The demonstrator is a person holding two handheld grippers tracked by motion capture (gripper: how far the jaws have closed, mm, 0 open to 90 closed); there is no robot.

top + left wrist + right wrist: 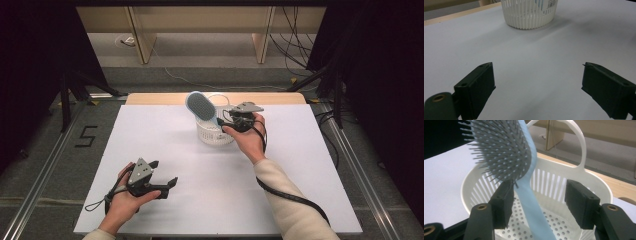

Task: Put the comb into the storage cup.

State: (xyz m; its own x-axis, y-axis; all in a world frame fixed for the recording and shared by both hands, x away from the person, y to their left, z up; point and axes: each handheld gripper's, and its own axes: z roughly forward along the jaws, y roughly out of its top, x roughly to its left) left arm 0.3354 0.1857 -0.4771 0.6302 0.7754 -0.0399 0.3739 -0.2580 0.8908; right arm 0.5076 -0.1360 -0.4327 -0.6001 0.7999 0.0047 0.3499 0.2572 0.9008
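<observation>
holding my right gripper (pixel 537 205) over the white slotted plastic basket with the loop handle (pixel 210 134), i had its jaws parted around the pale blue plastic hairbrush with grey bristles (pixel 506 152). in the right gripper view the brush's handle ran from the bottom centre of the frame up and left, between the two pads: it looked to lean on the left pad and stood clear of the right one, so the grip was released, not clenched. the brush head stuck up above the basket rim at the upper left, bristles facing left, while the handle's lower end dipped toward the perforated floor. in the high view the basket sat just above the frame's centre, the brush tilted out of it up and to the left. my right hand (pixel 247 135) was right at it; my left gripper (pixel 162 180) rested at the lower left, well apart, jaws spread and empty. i judged the next move turned on that slanted long axis: pulling back along it, so neither pad dragged the handle.
</observation>
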